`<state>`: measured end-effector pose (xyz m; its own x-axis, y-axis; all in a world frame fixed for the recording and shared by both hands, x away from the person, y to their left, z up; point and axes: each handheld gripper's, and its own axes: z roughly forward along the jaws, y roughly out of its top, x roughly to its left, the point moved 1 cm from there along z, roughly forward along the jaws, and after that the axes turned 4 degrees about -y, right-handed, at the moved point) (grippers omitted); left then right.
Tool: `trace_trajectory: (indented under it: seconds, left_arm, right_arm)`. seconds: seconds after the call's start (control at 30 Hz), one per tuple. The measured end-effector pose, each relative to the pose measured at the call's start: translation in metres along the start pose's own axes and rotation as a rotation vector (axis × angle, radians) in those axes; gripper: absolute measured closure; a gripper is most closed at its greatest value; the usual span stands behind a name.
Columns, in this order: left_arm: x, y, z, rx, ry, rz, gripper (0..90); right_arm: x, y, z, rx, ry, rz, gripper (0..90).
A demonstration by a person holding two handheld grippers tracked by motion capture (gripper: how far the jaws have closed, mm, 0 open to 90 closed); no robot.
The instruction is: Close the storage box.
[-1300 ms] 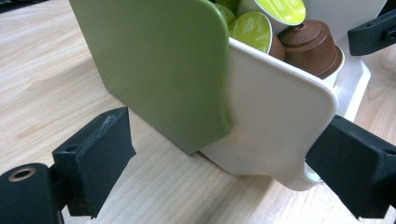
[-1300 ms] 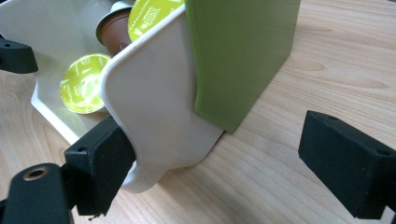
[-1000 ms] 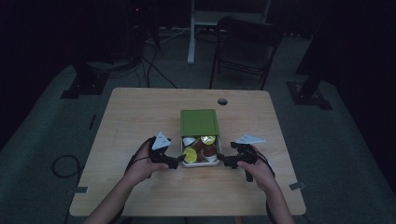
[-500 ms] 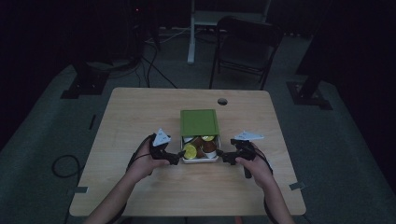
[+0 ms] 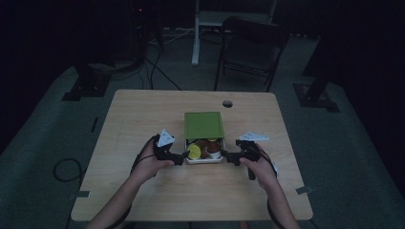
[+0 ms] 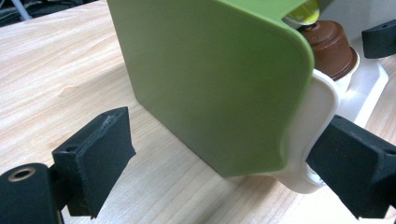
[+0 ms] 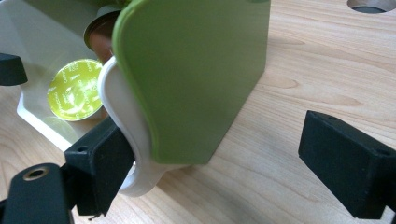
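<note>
Drawer (image 5: 204, 160) of pods sits partly out of its green box (image 5: 203, 125), both tools, left (image 6: 224, 154) and right (image 7: 219, 149), wide open at its corners; more pulling is likely left.

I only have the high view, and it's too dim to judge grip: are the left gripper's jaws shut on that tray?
Observer: No. The left gripper is open. One jaw sits against the corner of the white tray, the other stands apart from the green cover.
Operator: And the right one?
Observer: The right gripper is open too, with one jaw against the tray's curved rim and the other out over bare table.
</note>
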<state>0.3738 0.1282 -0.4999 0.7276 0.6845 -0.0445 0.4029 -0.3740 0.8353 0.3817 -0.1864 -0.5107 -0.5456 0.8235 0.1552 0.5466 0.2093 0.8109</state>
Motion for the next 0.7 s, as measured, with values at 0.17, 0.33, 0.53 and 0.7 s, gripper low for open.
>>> trace_trajectory:
  seconds: [0.17,0.33,0.53,0.7]
  left_arm:
    - [0.002,0.001,0.001,0.001,0.004,-0.002,9.4]
    - [0.003,0.003,0.002,0.004,0.008,0.001,9.4]
    - [0.004,0.004,0.004,0.002,0.02,0.001,9.3]
    - [0.007,0.004,0.005,0.0,0.025,-0.011,9.4]
  right_arm:
    - [0.0,0.002,0.002,-0.003,-0.012,0.006,11.4]
    - [0.0,0.003,0.006,-0.007,-0.018,0.027,11.4]
    - [0.001,0.005,0.009,-0.009,-0.037,0.032,11.4]
    - [0.0,0.006,0.01,-0.012,-0.043,0.042,11.4]
